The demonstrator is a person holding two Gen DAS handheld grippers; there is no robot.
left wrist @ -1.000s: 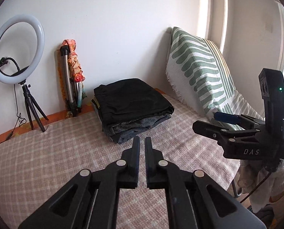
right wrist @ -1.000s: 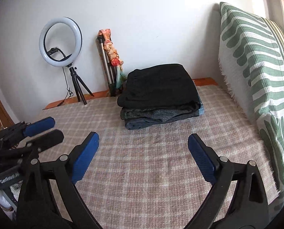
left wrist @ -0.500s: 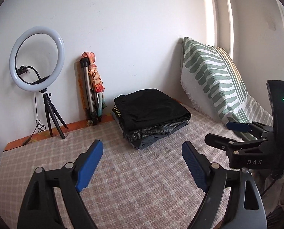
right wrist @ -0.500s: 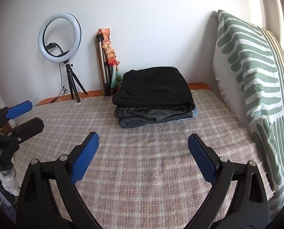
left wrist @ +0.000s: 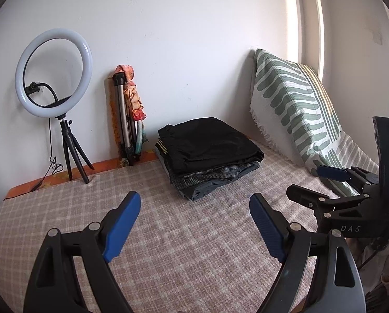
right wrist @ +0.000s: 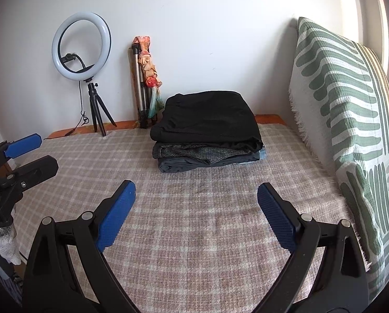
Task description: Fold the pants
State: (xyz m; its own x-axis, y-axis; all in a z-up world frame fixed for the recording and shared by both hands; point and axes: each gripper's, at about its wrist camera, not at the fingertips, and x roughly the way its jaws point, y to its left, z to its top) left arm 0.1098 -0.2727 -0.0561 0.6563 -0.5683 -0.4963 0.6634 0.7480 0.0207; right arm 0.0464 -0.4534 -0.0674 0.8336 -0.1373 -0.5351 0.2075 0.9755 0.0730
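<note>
A stack of folded pants [left wrist: 207,154] [right wrist: 207,133], black on top with a checked grey pair and a dark blue-grey pair beneath, lies at the far end of a checked bedspread [left wrist: 184,240] [right wrist: 194,224]. My left gripper [left wrist: 194,208] hovers open over the near part of the bed, nothing between its blue pads. My right gripper [right wrist: 195,198] is likewise open and empty, well short of the stack. Each gripper shows at the edge of the other's view: the right one [left wrist: 314,182] and the left one [right wrist: 37,151].
A ring light on a small tripod [left wrist: 56,83] [right wrist: 82,49] and a folded tripod with an orange cloth [left wrist: 129,112] [right wrist: 145,78] stand against the back wall. A large green-and-white patterned cushion [left wrist: 296,114] [right wrist: 351,120] leans along the bed's right side.
My left gripper went from shut to wide open. Both views have shifted slightly, with the stack now sitting a little farther off.
</note>
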